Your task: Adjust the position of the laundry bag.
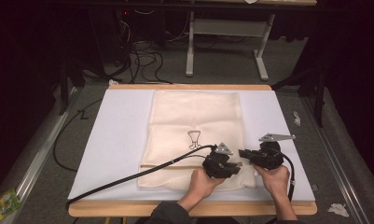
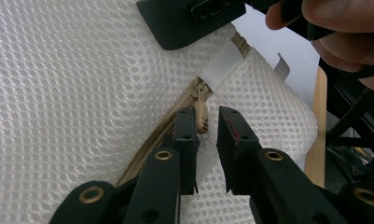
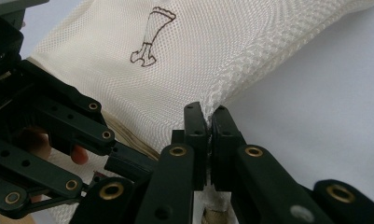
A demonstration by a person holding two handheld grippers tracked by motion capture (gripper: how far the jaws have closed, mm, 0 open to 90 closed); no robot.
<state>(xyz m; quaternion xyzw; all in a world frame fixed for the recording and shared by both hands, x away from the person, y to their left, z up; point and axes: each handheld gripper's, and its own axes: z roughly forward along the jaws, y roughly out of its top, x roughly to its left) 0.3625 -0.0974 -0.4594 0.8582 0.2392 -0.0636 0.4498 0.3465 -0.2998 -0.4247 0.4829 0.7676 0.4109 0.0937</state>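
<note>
A cream mesh laundry bag (image 1: 196, 135) lay flat on a white sheet covering the tabletop (image 1: 119, 140), its zipped end toward the person. The left hand-held gripper (image 2: 207, 122) stood with its jaws slightly apart on either side of the tan zipper pull (image 2: 202, 114), not yet closed on it. The right hand-held gripper (image 3: 208, 122) had its jaws pressed together on the bag's mesh edge near the corner, apparently pinning the fabric so the zipper (image 2: 152, 144) could be drawn. The likeliest trouble, as I judged it, was the small pull slipping out as the left jaws closed, since it sat nearer one jaw than the other and could tip sideways. A second risk was the thin mesh sliding out of the right grip once the zipper was tugged, which would let the whole bag drag and bunch instead of opening. The two grippers also worked very close together, so a careless motion could knock one against the other. The bag's near edge lay close to the tabletop's front edge (image 1: 189, 207), leaving little room toward the person, while the white sheet to the left lay open along the line of the zipper.
</note>
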